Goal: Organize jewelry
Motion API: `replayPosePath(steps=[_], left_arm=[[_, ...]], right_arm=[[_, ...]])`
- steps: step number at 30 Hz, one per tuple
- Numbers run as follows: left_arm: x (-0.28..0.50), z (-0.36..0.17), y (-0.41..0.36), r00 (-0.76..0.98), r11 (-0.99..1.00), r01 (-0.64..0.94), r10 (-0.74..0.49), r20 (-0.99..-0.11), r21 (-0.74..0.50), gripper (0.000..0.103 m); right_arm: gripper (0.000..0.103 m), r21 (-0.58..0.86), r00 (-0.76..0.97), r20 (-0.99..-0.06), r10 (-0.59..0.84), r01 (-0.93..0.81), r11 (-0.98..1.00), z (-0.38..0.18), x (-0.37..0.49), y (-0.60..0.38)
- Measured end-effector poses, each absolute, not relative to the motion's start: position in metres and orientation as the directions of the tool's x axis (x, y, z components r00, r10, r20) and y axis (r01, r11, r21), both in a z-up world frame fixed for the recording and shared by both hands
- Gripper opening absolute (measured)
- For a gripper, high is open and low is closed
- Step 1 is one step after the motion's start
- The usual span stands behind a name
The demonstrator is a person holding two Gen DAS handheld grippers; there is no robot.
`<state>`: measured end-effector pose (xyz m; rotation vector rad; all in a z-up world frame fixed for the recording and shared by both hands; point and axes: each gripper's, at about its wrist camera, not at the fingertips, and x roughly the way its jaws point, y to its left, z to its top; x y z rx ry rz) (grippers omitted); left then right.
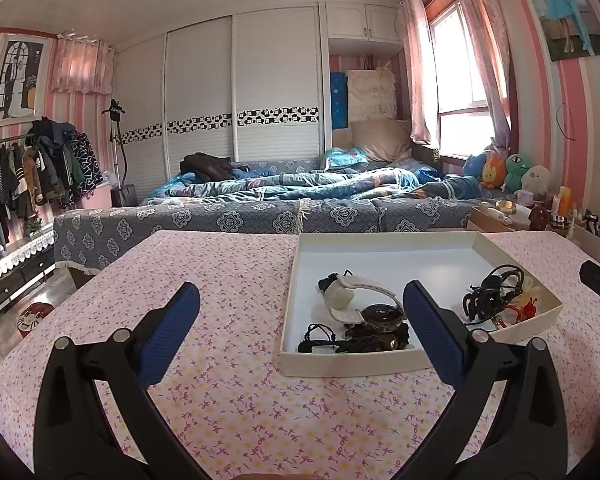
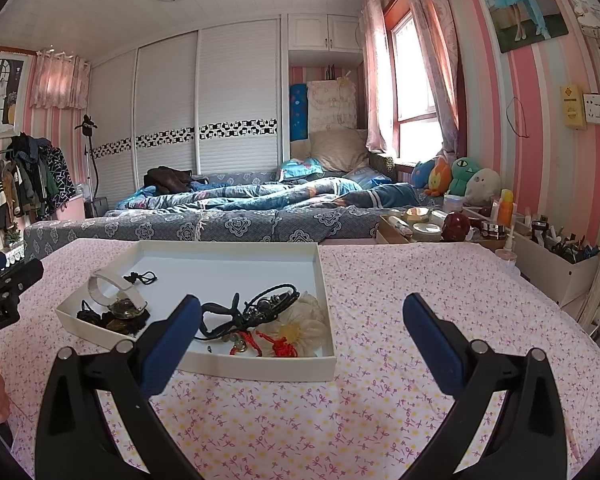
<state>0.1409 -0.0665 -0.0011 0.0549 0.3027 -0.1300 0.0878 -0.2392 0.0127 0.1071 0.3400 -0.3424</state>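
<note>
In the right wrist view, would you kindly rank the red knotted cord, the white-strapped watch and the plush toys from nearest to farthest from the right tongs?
1. Red knotted cord, tray's near right corner.
2. White-strapped watch, tray's left side.
3. Plush toys, far right, under the window.

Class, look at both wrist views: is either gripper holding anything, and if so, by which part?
Nothing is held: the left gripper and right gripper are both open and empty.

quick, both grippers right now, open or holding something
left gripper: open, holding nothing, above the tablecloth beside the white tray
right gripper: open, holding nothing
</note>
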Motion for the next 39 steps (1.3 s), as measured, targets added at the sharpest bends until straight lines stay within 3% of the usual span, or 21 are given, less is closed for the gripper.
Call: replayPosePath(steps=[39], left_arm=[[0.1405,-0.0009,-0.0653,0.946,0.99,0.135,-0.119,-0.301,0.032,0.1]], right_arm=[[0.101,0.044,0.884,-0.35,-0.31,0.346,0.937,0.0126,0.0891,-0.2407]])
